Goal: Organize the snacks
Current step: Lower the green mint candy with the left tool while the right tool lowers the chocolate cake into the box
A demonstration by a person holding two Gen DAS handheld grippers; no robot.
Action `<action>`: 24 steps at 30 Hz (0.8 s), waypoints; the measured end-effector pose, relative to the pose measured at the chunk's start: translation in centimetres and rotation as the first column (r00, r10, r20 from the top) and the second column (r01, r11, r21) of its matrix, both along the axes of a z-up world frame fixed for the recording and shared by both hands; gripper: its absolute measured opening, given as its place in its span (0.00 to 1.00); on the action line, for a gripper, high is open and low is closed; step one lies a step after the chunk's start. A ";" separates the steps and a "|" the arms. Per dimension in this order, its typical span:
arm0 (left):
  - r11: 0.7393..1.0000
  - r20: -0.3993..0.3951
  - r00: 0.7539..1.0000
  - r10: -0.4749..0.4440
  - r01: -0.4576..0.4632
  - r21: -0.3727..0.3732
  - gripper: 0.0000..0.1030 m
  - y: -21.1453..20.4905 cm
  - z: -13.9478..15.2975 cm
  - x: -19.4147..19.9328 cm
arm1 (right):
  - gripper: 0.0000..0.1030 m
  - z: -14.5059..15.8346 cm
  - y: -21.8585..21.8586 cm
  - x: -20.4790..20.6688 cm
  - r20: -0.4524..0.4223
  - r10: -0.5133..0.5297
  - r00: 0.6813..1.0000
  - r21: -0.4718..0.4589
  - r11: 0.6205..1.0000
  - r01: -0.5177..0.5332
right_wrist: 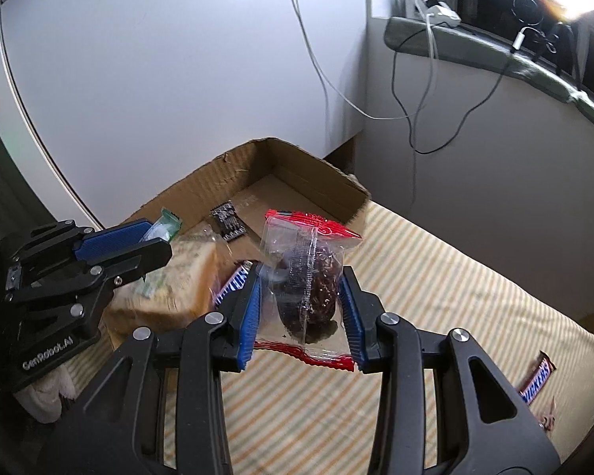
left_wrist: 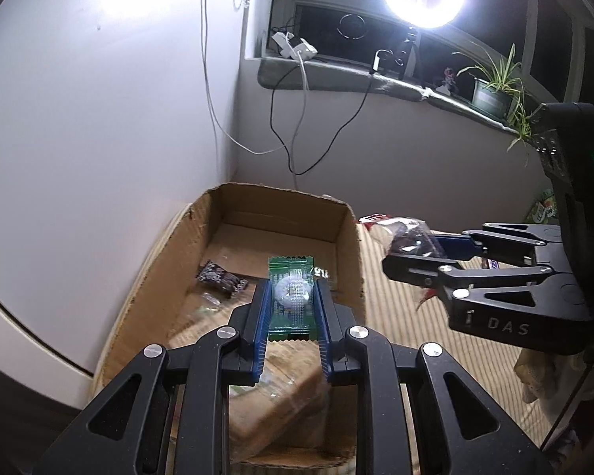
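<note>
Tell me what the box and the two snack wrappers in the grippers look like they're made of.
Box: brown corrugated cardboard, matte, fluting visible on its torn edges.
Green wrapper: glossy plastic film, crimped ends.
Red-edged wrapper: clear, shiny plastic, crinkled, dark snack visible through it.

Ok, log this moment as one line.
left tongs: shut on green packet | right tongs: shut on clear red-edged packet | both held by cardboard box

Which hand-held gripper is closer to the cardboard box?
Left. The left hand-held gripper holds a green packet right over the cardboard box. The right hand-held gripper holds a red-edged bag beside the box, over the striped cloth.
</note>
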State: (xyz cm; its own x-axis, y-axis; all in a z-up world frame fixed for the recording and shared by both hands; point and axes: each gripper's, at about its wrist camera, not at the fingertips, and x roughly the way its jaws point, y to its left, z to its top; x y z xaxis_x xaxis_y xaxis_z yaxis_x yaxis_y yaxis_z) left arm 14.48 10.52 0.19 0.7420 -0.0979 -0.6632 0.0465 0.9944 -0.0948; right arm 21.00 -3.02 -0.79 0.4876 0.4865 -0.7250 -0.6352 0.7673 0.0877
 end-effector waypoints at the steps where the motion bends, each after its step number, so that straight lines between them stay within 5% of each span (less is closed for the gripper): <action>1: 1.000 0.000 1.000 0.002 -0.002 0.000 0.19 0.2 0.0 0.1 | 0.38 -0.1 0.5 0.3 -0.003 0.004 1.000 -0.001 1.000 -0.004; 24: 1.000 -0.019 0.999 0.027 -0.027 -0.002 0.19 2.1 -1.0 1.0 | 0.38 -2.5 4.7 3.2 -0.055 0.050 0.997 -0.023 0.998 -0.051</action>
State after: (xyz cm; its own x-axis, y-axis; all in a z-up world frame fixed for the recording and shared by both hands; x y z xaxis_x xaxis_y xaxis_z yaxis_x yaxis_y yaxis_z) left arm 15.45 12.66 -0.79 0.7314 -0.0800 -0.6773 0.0181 0.9950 -0.0980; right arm 24.16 1.73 -3.28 0.4222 0.4916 -0.7616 -0.6681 0.7367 0.1051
